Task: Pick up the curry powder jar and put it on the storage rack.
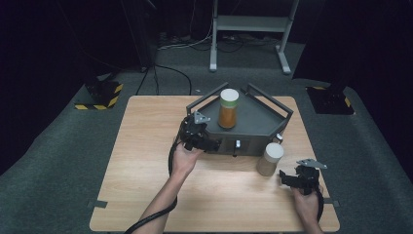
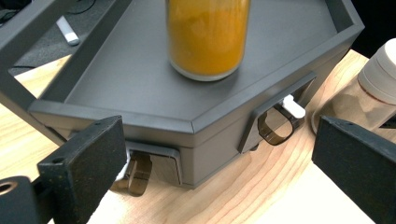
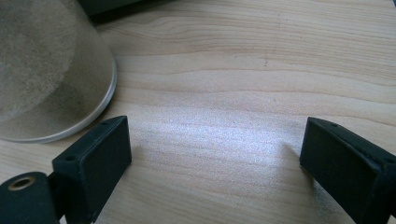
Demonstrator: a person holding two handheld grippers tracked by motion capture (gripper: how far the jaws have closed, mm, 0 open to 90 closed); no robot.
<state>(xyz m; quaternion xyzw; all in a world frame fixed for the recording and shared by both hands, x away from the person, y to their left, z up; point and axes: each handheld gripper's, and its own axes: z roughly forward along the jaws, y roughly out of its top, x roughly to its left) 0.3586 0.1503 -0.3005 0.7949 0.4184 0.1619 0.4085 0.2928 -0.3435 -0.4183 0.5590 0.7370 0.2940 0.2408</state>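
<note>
High view is showing the left gripper pressing up to the front-left corner of the grey tray on the wooden table, its jaws standing wide with nothing between them; an orange jar is standing upright inside the tray; the right gripper is resting near the beige jar, which is standing just outside the tray's front wall, its jaws gaping wide and empty over bare wood.

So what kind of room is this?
Probably a lab or test room, not a home. A lone wooden table stands on grey carpet, with black-and-yellow striped stand bases, cables on the floor, and a metal frame behind it.
</note>
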